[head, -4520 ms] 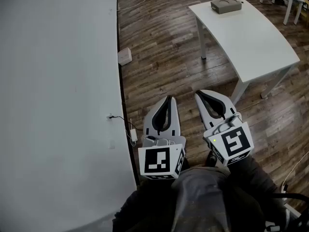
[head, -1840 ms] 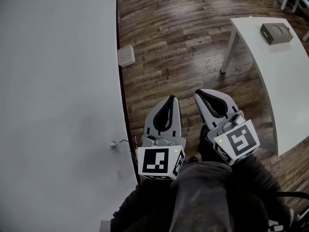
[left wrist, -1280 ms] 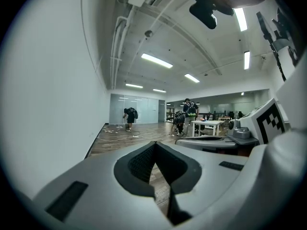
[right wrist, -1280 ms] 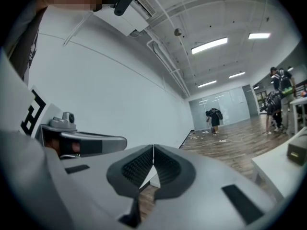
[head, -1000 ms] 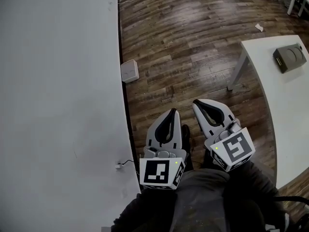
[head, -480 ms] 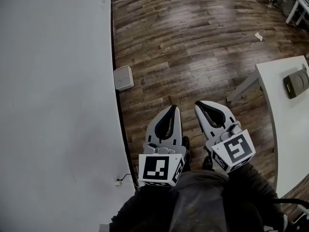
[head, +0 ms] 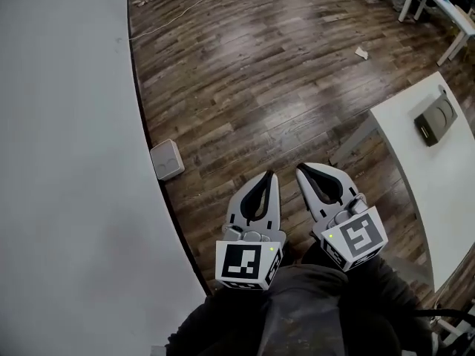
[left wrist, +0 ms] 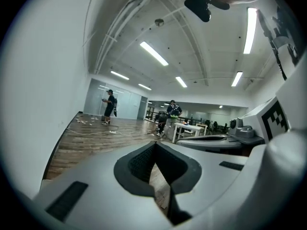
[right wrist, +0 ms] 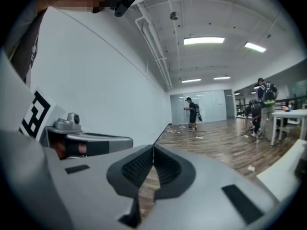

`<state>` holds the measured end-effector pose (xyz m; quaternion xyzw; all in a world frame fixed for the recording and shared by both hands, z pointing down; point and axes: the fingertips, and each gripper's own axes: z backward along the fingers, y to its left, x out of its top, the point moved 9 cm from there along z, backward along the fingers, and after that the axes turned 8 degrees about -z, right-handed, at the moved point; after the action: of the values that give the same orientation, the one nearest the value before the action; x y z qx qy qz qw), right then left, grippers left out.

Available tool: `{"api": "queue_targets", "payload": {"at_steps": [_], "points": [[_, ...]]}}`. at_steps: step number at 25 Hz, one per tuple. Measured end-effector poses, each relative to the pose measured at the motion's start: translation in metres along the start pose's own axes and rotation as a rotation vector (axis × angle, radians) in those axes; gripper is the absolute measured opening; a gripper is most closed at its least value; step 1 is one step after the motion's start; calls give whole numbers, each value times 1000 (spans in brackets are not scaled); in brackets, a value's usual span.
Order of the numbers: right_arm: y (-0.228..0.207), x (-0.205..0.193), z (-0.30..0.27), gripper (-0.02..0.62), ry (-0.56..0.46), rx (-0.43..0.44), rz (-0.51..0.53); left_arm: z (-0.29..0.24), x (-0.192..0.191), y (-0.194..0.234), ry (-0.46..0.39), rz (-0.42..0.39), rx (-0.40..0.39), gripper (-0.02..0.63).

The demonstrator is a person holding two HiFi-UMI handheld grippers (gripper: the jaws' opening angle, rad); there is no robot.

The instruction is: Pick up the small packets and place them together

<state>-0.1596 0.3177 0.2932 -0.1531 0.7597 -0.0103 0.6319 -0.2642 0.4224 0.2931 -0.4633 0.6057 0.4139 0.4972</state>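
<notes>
Standing close beside the white wall (head: 67,162), the person holds both tools low before the torso, tips out over the plank floor (head: 260,73); left gripper (head: 267,178) has its jaws pressed together with nothing between them; right gripper (head: 303,170) likewise closed and empty. No small packets show in any view; which way they lie from either tool, and their long axis, cannot be told. Likeliest surface, by my guess: the white table (head: 445,191) off to the right of the right gripper, the nearer tool; its top shows only a grey device (head: 434,117), well beyond the tips. White box (head: 168,159) on the floor ahead-left of the left gripper, against the wall. Head view alone gives the tabletop; gripper views alone give the long hall ahead with distant people (right wrist: 192,113) standing.
</notes>
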Motion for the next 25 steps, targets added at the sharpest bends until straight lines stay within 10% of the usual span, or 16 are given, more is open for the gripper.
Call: {"api": "queue_targets", "payload": {"at_steps": [25], "points": [[-205, 6, 74, 5, -125, -506, -161, -219, 16, -132, 79, -130, -527, 3]]}}
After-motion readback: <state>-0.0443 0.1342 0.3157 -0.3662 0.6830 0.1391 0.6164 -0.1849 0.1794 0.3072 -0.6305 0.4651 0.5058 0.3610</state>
